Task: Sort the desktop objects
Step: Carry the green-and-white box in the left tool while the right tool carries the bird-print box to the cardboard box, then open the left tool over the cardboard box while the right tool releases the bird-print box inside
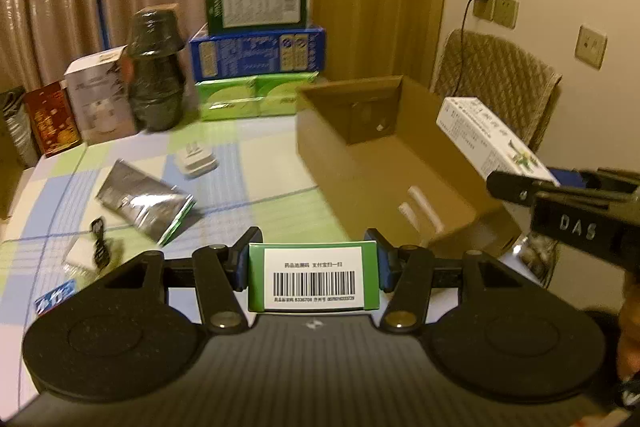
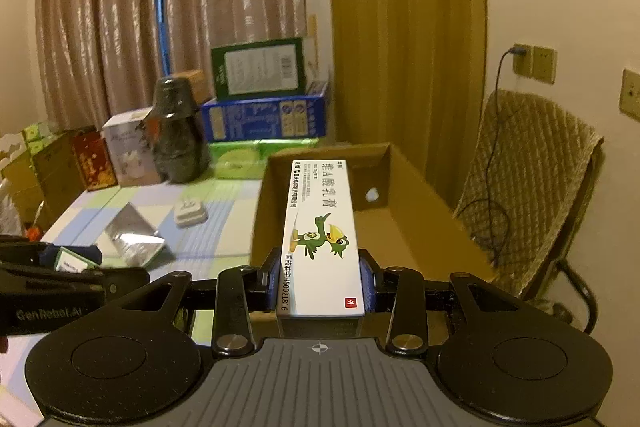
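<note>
My left gripper (image 1: 313,263) is shut on a small green box with a barcode label (image 1: 312,277), held above the table near the open cardboard box (image 1: 360,151). My right gripper (image 2: 320,283) is shut on a long white medicine box with a green bird picture (image 2: 320,227), held over the near edge of the cardboard box (image 2: 400,227). The white box (image 1: 488,139) and right gripper (image 1: 516,187) also show at the right of the left wrist view. The left gripper (image 2: 72,263) shows at the left of the right wrist view.
On the checked tablecloth (image 1: 248,187) lie a silver foil pouch (image 1: 144,203), a white plug adapter (image 1: 196,161) and small items at the left (image 1: 96,247). Stacked boxes (image 1: 256,47) and a dark wrapped jar (image 1: 154,67) stand behind. A chair (image 2: 528,187) is at right.
</note>
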